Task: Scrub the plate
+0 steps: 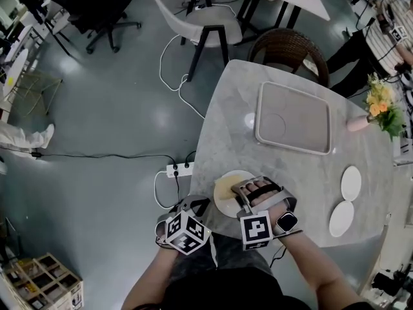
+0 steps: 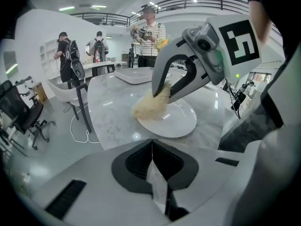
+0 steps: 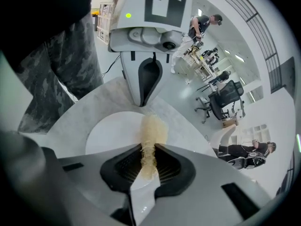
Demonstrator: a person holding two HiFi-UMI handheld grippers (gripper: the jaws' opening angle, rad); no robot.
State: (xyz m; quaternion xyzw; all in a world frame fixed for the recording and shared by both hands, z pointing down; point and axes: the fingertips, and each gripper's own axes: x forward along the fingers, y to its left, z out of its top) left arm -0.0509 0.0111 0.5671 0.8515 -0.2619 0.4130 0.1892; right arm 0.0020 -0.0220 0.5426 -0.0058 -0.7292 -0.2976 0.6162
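A white plate (image 1: 227,202) lies near the front edge of the marble table (image 1: 290,166). A pale yellow fibrous scrubber (image 1: 224,186) rests on its left part. My right gripper (image 1: 240,187) reaches over the plate from the near side and is shut on the scrubber (image 3: 151,133), pressing it onto the plate (image 3: 110,131). My left gripper (image 1: 204,203) hovers at the table edge just left of the plate, jaws shut with nothing between them. From the left gripper view, the plate (image 2: 181,121) and scrubber (image 2: 146,108) lie just ahead, under the right gripper (image 2: 161,92).
A grey tray (image 1: 293,118) lies at the table's far side. Two small white dishes (image 1: 351,183) sit at the right edge, a pink vase with flowers (image 1: 381,112) beyond them. A wicker chair (image 1: 287,47) stands behind the table. A power strip (image 1: 181,168) and cables lie on the floor.
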